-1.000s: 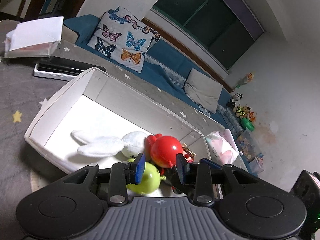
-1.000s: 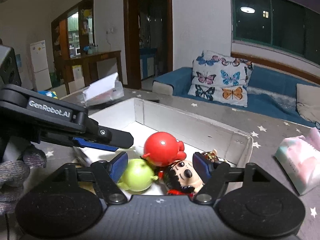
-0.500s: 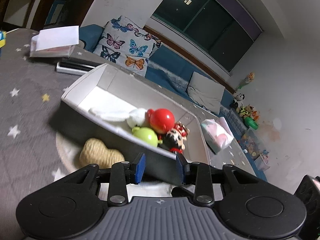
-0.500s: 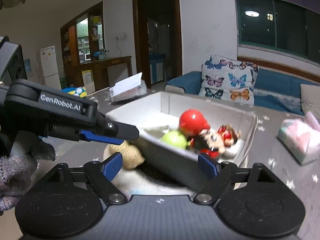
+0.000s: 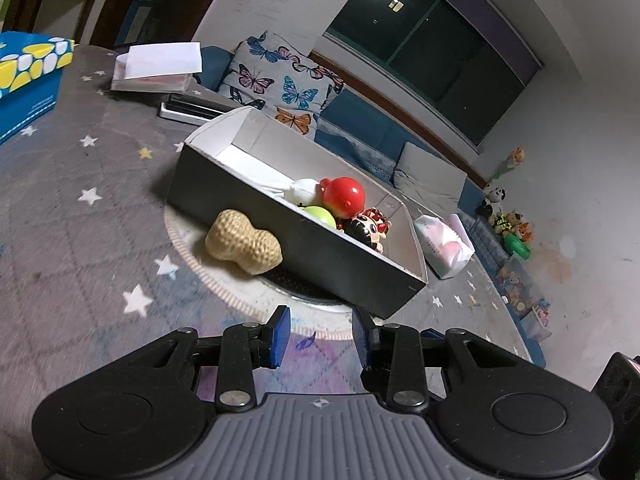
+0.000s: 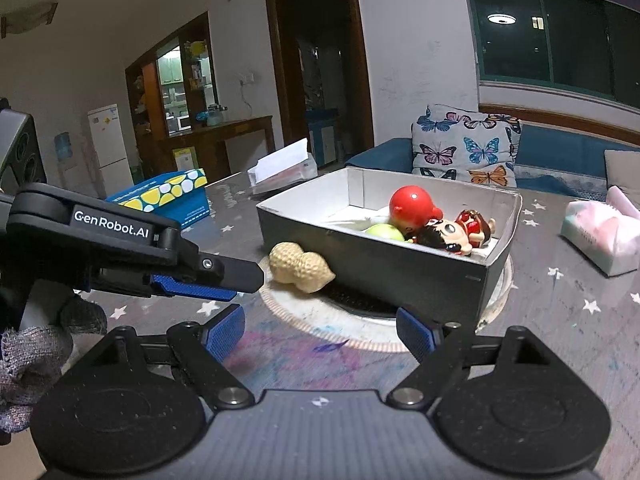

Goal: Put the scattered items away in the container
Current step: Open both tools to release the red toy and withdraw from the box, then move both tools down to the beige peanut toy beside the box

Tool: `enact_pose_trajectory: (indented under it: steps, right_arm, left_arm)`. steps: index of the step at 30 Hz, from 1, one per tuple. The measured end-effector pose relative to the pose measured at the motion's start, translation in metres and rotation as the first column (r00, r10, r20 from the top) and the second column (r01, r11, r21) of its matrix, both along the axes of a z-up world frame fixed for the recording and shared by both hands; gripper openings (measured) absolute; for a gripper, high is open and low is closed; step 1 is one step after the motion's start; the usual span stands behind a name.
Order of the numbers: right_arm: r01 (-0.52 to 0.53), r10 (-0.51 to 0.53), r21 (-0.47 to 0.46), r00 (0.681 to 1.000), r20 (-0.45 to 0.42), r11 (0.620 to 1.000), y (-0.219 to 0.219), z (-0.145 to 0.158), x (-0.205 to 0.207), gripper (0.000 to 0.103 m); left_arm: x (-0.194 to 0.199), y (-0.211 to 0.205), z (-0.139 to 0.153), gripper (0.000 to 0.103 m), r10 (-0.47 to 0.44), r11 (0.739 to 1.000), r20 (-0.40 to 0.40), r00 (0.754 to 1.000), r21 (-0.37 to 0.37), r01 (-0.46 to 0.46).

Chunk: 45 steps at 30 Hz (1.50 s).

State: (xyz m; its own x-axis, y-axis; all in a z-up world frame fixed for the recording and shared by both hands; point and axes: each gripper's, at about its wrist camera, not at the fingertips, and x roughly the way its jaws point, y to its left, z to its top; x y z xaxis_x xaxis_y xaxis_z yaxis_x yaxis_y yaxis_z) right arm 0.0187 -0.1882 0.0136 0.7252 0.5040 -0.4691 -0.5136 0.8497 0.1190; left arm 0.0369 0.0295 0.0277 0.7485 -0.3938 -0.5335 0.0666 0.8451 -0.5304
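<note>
A dark box with a white lining (image 5: 280, 224) (image 6: 400, 276) stands on a round mat. Inside it lie a red round toy (image 5: 344, 196) (image 6: 412, 204), a green toy (image 5: 320, 214) (image 6: 384, 232), a dark-haired doll (image 5: 366, 230) (image 6: 452, 232) and a white plush (image 5: 302, 190). A tan peanut-shaped toy (image 5: 242, 246) (image 6: 300, 266) rests outside against the box's near wall. My left gripper (image 5: 320, 334) (image 6: 240, 280) is open and empty, short of the box. My right gripper (image 6: 320, 332) is wide open and empty, also short of the box.
A blue and yellow carton (image 5: 28, 76) (image 6: 168, 196) sits at the table's left. A pastel tissue pack (image 5: 444, 246) (image 6: 600, 236) lies right of the box. A white paper box (image 5: 160, 66) and a flat black case (image 5: 192, 110) lie behind. A gloved hand (image 6: 32, 344) holds the left gripper.
Both grippers have drawn back from above the box toward the table's near side. The toys stay in the box, and the peanut toy has come into view. The right jaws have widened.
</note>
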Motion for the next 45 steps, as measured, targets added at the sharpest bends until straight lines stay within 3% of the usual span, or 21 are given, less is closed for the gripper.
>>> enact_pose_trajectory:
  steps: [18,45]
  right_arm:
    - [-0.033,0.032,-0.028,0.999,-0.042,0.999,0.017,-0.015,-0.013,0.085]
    - [-0.015,0.008,-0.062,0.995,-0.103,0.998,0.037,-0.028,0.037,0.085]
  left_arm:
    - [-0.012,0.014,-0.018,0.036,0.056,0.998,-0.059,0.997,0.040,-0.054]
    - [0.023,0.023,-0.028,0.036,0.085,0.991,-0.120,0.989,0.112,-0.072]
